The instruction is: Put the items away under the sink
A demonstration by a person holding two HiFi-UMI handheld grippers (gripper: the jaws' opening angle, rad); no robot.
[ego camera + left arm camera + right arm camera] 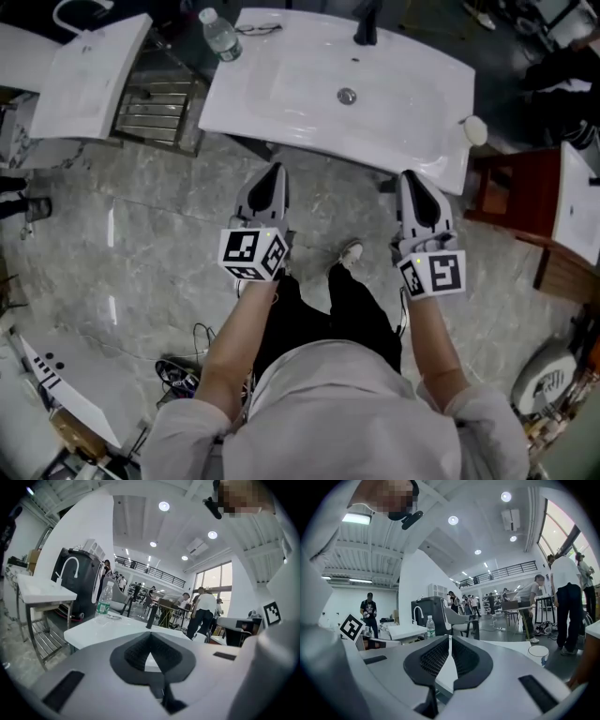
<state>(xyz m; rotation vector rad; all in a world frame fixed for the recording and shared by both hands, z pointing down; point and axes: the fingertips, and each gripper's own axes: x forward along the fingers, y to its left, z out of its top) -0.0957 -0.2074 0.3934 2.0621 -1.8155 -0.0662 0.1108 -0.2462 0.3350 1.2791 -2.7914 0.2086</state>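
A white sink basin (281, 103) stands ahead of me, with a black faucet (366, 23) at its back. A clear water bottle (217, 33) and a pair of glasses (258, 28) sit on its back left corner. A small white cup (475, 129) rests on its right end. My left gripper (272, 178) and right gripper (412, 180) are held side by side just short of the basin's front edge. Both are shut with nothing between the pads. The left gripper view shows the bottle (105, 599), glasses (114, 616) and faucet (151, 616) beyond the shut left gripper (150, 635). Past the shut right gripper (449, 638) stand the bottle (431, 626) and the cup (538, 654).
A second white sink (89, 70) on a steel rack (155, 108) stands at the left. A wooden cabinet (511, 197) is at the right. Cables (178, 375) lie on the marble floor by my left side. Several people (204, 611) stand in the hall behind the sink.
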